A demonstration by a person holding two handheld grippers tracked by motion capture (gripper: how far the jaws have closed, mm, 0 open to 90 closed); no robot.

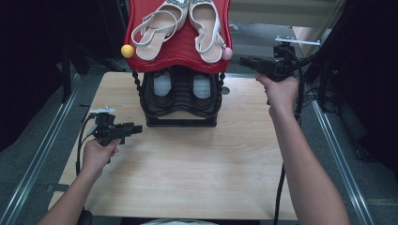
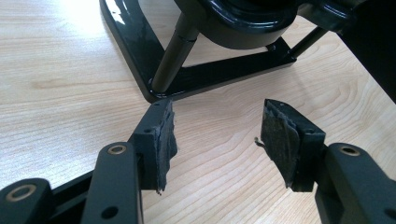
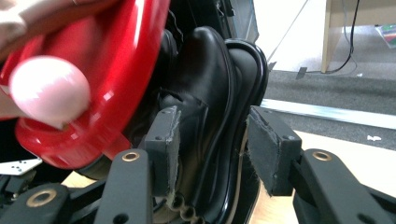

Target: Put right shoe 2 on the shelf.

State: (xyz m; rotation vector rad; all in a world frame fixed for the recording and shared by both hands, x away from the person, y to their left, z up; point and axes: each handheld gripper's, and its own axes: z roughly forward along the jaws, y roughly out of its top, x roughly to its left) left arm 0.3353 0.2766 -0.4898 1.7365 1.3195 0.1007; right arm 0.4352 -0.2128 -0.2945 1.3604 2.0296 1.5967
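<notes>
A two-tier shoe rack stands at the table's far middle. Its red top shelf (image 1: 180, 55) carries a pair of white sandals (image 1: 157, 28). The black lower shelf (image 1: 180, 121) holds a pair of black shoes (image 1: 202, 86). My left gripper (image 1: 136, 128) rests low over the table left of the rack, open and empty, facing the rack's base (image 2: 219, 74). My right gripper (image 1: 244, 61) hovers just right of the rack, near a pink ball (image 1: 227, 53) on the red shelf's corner. It is open, and a black shoe (image 3: 201, 84) lies beyond its jaws, untouched.
A yellow ball (image 1: 127, 50) caps the red shelf's left corner. The wooden table (image 1: 187, 178) stretches bare in front of the rack. Metal rails run along both sides of the table, and a stand with cables is at the far right.
</notes>
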